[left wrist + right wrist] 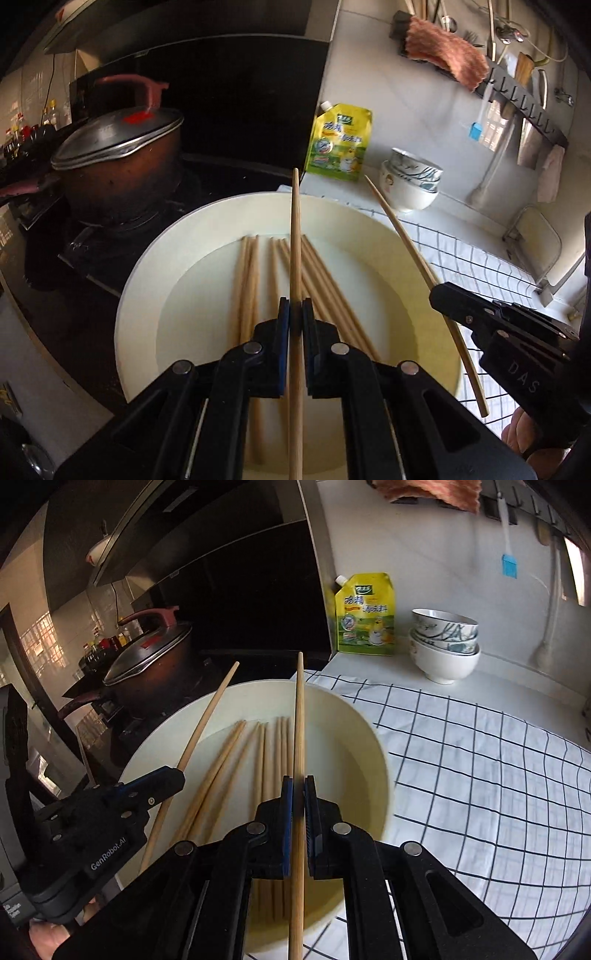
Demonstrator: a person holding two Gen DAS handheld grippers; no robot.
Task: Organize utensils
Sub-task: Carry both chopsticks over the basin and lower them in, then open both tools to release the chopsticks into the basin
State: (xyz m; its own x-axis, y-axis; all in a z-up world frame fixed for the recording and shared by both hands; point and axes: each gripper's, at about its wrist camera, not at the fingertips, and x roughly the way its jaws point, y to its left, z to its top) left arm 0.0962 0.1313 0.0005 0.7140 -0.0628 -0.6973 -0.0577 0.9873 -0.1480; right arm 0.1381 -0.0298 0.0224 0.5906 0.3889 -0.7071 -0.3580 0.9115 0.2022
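A large cream bowl [207,236] holds several wooden chopsticks [251,280] lying on its bottom. My left gripper [295,314] is shut on one chopstick [295,229] and holds it above the bowl, pointing away. My right gripper [298,794] is shut on another chopstick [300,720], also above the bowl [369,738]. In the left wrist view the right gripper [443,295] and its chopstick [402,229] show at the right. In the right wrist view the left gripper [173,779] and its chopstick [207,720] show at the left.
A checked white cloth [480,760] lies under and right of the bowl. Stacked white bowls [443,646] and a yellow pouch [365,616] stand at the wall. A lidded pot [118,162] sits on the stove at left. A hook rack with a pink cloth [447,51] hangs above.
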